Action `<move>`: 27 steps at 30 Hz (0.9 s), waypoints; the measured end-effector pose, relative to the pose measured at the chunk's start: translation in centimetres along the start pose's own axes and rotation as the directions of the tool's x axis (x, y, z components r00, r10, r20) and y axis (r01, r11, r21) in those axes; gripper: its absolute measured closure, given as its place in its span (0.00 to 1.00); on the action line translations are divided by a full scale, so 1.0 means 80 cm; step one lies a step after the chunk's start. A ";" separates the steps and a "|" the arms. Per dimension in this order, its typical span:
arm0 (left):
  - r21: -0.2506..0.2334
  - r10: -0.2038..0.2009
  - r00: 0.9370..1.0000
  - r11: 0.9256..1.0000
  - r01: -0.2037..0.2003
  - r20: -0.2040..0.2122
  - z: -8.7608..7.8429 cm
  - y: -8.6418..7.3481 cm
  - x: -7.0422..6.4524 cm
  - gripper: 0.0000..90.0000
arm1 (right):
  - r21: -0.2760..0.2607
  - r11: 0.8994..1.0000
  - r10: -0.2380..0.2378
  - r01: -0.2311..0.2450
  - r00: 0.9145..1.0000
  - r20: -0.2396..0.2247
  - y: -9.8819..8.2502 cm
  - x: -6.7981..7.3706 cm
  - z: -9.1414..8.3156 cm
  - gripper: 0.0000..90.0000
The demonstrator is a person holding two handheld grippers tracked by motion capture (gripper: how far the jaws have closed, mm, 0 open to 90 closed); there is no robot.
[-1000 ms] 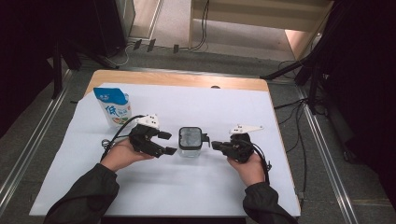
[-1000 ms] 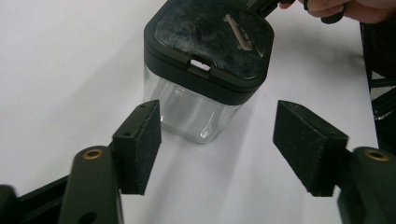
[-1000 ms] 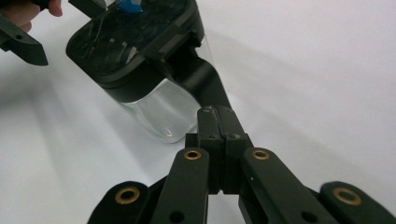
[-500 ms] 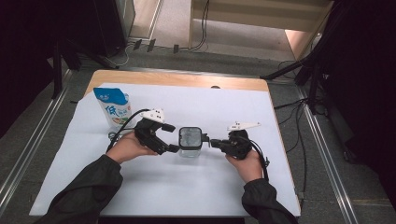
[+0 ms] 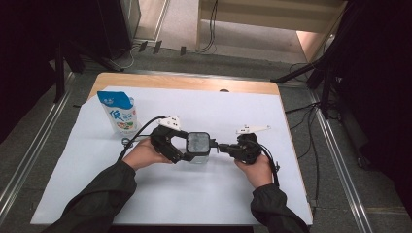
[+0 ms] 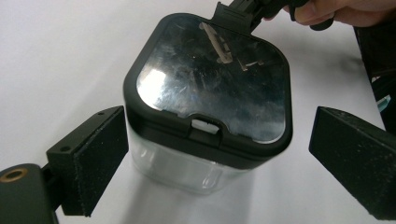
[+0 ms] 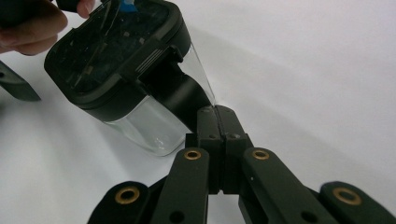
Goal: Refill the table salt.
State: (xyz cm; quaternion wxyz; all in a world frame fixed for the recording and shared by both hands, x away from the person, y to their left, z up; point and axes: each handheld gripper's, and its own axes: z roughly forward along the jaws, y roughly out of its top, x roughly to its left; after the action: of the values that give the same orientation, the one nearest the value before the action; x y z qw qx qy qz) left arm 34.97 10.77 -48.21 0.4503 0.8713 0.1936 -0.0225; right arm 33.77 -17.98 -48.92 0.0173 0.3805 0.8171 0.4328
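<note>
Right now the clear container with its black lid stands upright near the middle of the white-covered desk, directly between my two hands. My left hand-held gripper comes at it from the left with its jaws spread wide; they have just been opening, and in the left gripper view the container sits between the two pads with a gap on each side, so nothing presses on it yet. My right hand-held gripper has its jaws pressed together; in the right gripper view the tips sit against the black tab that juts from the lid's side, though I cannot tell whether anything is truly pinched between them.

What the coming move turns on, as I judge it: the container lies straight ahead of the left jaws, its body already within their span, and the latch on the lid's edge faces that gripper. Closing the left jaws should clamp the walls just below the lid, steadying it for whatever the right does at the tab. A blue-and-white pouch stands well apart at the back left.
</note>
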 end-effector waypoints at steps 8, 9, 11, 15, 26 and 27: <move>-0.019 -0.004 1.000 1.000 0.004 -0.011 0.007 -0.001 0.005 0.13 | 0.001 1.000 0.001 -0.001 1.000 0.005 0.001 0.000 0.001 1.00; -0.014 0.002 1.000 1.000 -0.002 -0.012 0.007 -0.001 0.005 0.13 | 0.002 1.000 -0.001 0.001 1.000 0.006 0.001 0.000 0.001 1.00; -0.013 0.009 1.000 1.000 -0.009 -0.019 0.007 0.000 0.004 0.13 | 0.007 1.000 -0.004 0.003 1.000 0.012 0.001 0.001 0.000 1.00; -0.007 0.024 0.999 1.000 -0.024 -0.027 0.006 0.001 0.003 0.14 | 0.002 1.000 0.002 -0.002 1.000 0.012 0.000 0.002 0.000 1.00; 0.001 0.031 0.999 1.000 -0.031 -0.037 0.002 0.003 0.001 0.15 | 0.004 1.000 0.005 -0.005 1.000 0.010 0.000 0.002 0.000 1.00; 0.000 0.032 0.999 0.999 -0.032 -0.039 0.001 0.004 0.001 0.15 | 0.004 1.000 0.005 -0.005 1.000 0.011 0.000 0.002 0.000 1.00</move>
State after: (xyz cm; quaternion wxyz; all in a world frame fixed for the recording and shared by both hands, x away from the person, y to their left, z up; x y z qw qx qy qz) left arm 35.14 10.55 -48.06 0.4470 0.8745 0.1881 0.0016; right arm 33.65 -17.90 -48.89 0.0197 0.3848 0.8170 0.4290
